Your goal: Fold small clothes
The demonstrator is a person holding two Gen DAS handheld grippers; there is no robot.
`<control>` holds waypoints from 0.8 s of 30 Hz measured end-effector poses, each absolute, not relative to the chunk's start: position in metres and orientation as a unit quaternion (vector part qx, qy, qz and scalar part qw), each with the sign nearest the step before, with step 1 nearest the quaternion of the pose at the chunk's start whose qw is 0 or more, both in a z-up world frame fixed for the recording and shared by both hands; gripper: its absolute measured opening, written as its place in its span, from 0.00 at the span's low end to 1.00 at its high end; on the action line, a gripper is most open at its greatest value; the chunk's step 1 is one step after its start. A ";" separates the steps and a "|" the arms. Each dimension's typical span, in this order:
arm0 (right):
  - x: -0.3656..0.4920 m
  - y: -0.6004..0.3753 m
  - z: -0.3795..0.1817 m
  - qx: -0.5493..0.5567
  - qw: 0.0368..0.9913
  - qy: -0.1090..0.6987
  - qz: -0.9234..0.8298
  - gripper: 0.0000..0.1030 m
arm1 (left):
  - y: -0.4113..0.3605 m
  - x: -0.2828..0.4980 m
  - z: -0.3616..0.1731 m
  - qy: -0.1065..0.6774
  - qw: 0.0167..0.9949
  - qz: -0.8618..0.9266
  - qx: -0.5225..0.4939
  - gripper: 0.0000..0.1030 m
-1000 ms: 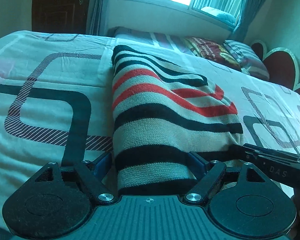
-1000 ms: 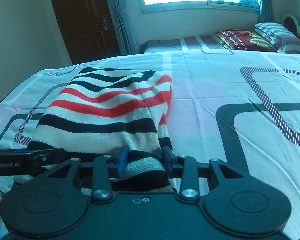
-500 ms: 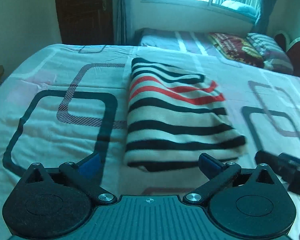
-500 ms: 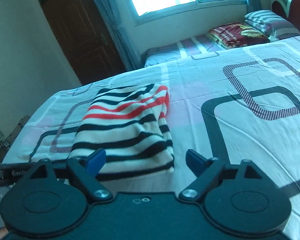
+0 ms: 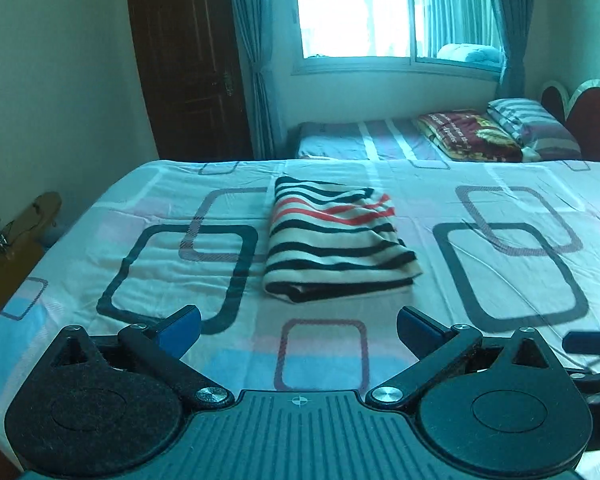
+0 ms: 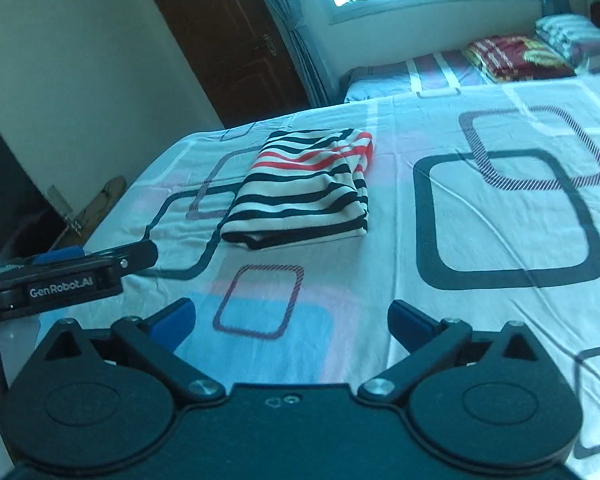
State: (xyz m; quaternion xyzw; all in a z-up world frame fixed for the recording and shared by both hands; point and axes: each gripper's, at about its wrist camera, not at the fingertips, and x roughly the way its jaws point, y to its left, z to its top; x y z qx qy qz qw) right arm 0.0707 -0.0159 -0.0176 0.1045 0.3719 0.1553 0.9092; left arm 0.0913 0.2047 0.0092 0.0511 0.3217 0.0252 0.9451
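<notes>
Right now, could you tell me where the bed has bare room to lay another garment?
The sheet is bare right of the folded striped garment, and between it and both open grippers. Left of it is narrower, ending at the bed's edge.

left gripper (image 5: 298,326): jaws now wide apart, off the striped garment (image 5: 336,242) | right gripper (image 6: 292,320): likewise released (both pulled back) | garment: lies folded, well ahead of both

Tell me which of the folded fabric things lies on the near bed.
The striped sweater: black, cream and red stripes, alone on the near bedsheet. The dark red blanket and striped pillow sit on the far bed.
</notes>
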 end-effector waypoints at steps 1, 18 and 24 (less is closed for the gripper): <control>0.062 -0.013 -0.012 0.084 0.915 0.363 0.153 0.99 | 0.202 0.082 0.012 0.325 0.944 0.023 0.049 1.00; -0.012 -0.029 0.032 0.037 0.973 0.230 -0.008 0.99 | 0.196 -0.001 0.053 0.285 0.957 0.046 0.003 1.00; -0.020 -0.028 0.036 0.035 0.975 0.220 -0.011 0.99 | 0.197 -0.008 0.059 0.274 0.960 0.056 0.001 1.00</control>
